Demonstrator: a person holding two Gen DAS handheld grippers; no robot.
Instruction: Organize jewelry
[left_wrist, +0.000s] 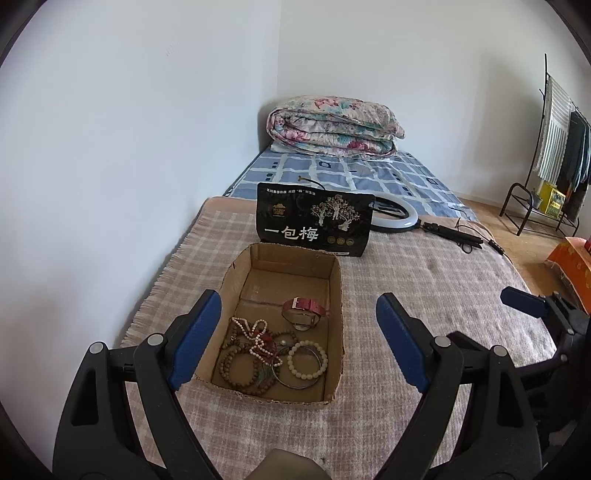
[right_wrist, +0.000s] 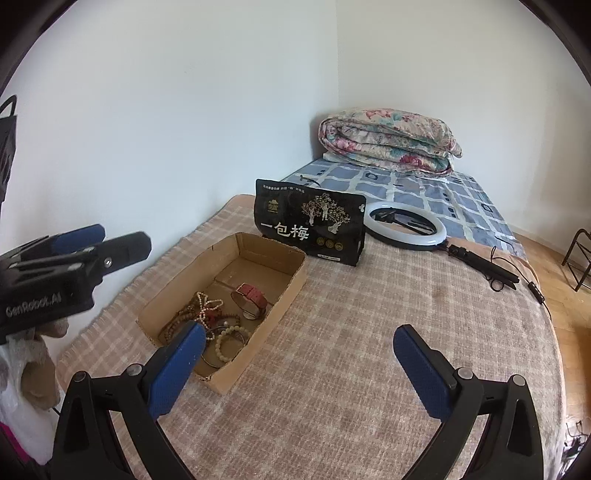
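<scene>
An open cardboard box lies on the checked blanket. In it are a red-strapped watch, a pale bead bracelet, a metal bangle, brown wooden bead strands and a white bead string. My left gripper is open and empty, held above the box's near end. My right gripper is open and empty, to the right of the box. The left gripper also shows at the left edge of the right wrist view.
A black snack bag stands behind the box. A ring light with its folded stand lies to the right. A folded floral quilt sits at the bed's far end. A clothes rack and an orange box stand right.
</scene>
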